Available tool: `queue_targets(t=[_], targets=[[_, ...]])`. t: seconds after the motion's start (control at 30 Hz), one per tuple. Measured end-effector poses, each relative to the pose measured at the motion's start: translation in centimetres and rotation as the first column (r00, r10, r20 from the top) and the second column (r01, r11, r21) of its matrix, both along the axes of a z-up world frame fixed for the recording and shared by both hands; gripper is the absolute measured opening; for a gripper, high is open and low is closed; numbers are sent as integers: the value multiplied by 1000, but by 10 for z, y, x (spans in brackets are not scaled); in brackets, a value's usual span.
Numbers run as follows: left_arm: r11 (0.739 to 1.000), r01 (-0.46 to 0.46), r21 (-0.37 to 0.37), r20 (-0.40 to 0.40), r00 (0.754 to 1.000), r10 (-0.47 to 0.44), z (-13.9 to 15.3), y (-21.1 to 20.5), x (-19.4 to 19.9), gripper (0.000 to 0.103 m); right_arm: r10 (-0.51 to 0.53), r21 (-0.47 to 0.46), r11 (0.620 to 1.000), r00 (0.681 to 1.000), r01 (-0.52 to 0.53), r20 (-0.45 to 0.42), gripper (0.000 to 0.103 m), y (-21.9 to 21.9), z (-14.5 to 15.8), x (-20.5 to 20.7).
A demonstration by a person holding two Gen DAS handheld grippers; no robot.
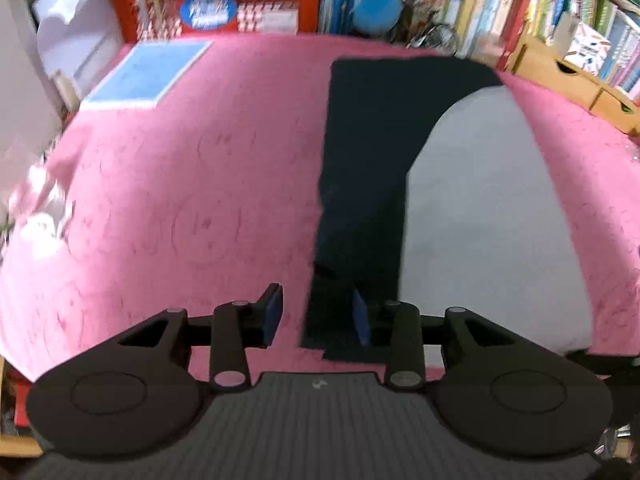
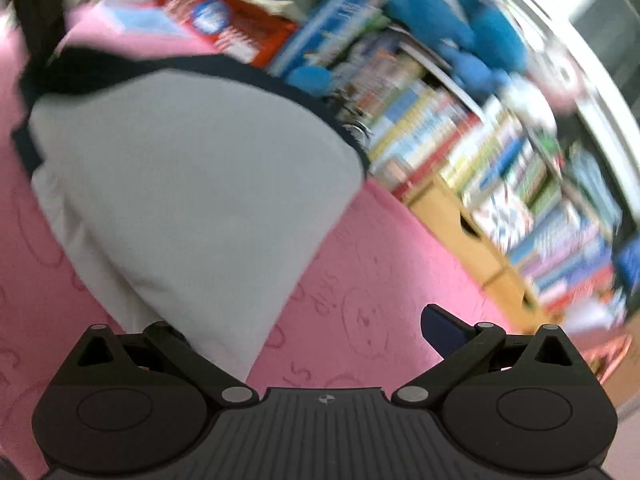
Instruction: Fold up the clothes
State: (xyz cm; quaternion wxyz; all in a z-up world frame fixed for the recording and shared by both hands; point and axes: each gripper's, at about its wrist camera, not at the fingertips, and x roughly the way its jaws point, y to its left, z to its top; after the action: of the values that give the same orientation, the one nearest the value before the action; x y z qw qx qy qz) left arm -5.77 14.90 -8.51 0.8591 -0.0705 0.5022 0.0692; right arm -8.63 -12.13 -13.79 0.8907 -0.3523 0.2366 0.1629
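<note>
A grey garment point(image 1: 488, 220) with a dark navy part point(image 1: 360, 160) folded along its left side lies flat on the pink mat point(image 1: 180, 180). My left gripper point(image 1: 318, 316) hovers over the navy strip's near left corner. Its jaws stand apart, the cloth edge lies loose between them, and the pads do not press on it. In the right wrist view the grey garment point(image 2: 192, 168) fills the left half, with navy trim point(image 2: 248, 72) at its far edge. My right gripper point(image 2: 308, 336) is wide open at the garment's near corner. Grey cloth partly covers its left finger.
A light blue flat book point(image 1: 148, 70) lies at the mat's far left. Behind it stands a red crate point(image 1: 224, 8), and bookshelves point(image 1: 500, 0) line the back. A wooden box point(image 1: 560, 76) borders the mat on the right. A blue plush toy point(image 2: 452, 12) sits on the books.
</note>
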Motion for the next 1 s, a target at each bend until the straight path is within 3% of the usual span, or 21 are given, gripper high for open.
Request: queue_targets(t=[0.07,0.2,0.37,0.47,0.53,0.63,0.77,0.9,1.0], targets=[[1000,-8,9,-16,1000,8,-4,2,-2,38,-33,86,996,998,37,-52,103,-11,9,4],[999,-14,42,-32,999,15,-2,7,-9,39,-59,112,991,993,70,-101,103,-19,7,4],[981,-62,186,-52,996,73,8,12,-17,37,-107,155,979,982,132,-156,103,-28,2,12],[979,-79,186,28,997,75,27,10,-24,37,-137,203,963,971,177,-196,103,-37,2,15],[981,-27,191,102,995,7,40,-5,-21,37,-145,211,959,967,189,-208,103,-38,-1,15],[970,108,218,161,976,-145,44,-39,-10,46,-157,216,955,964,204,-216,103,-38,-5,14],[946,199,258,99,968,-231,21,-74,7,48,-183,271,931,955,245,-233,103,-46,1,16],[953,178,244,10,982,-186,-2,-72,8,50,-244,333,888,939,317,-243,103,-63,5,16],[960,175,217,-21,984,-175,-7,-67,6,50,-263,308,884,918,353,-296,103,-69,-7,23]])
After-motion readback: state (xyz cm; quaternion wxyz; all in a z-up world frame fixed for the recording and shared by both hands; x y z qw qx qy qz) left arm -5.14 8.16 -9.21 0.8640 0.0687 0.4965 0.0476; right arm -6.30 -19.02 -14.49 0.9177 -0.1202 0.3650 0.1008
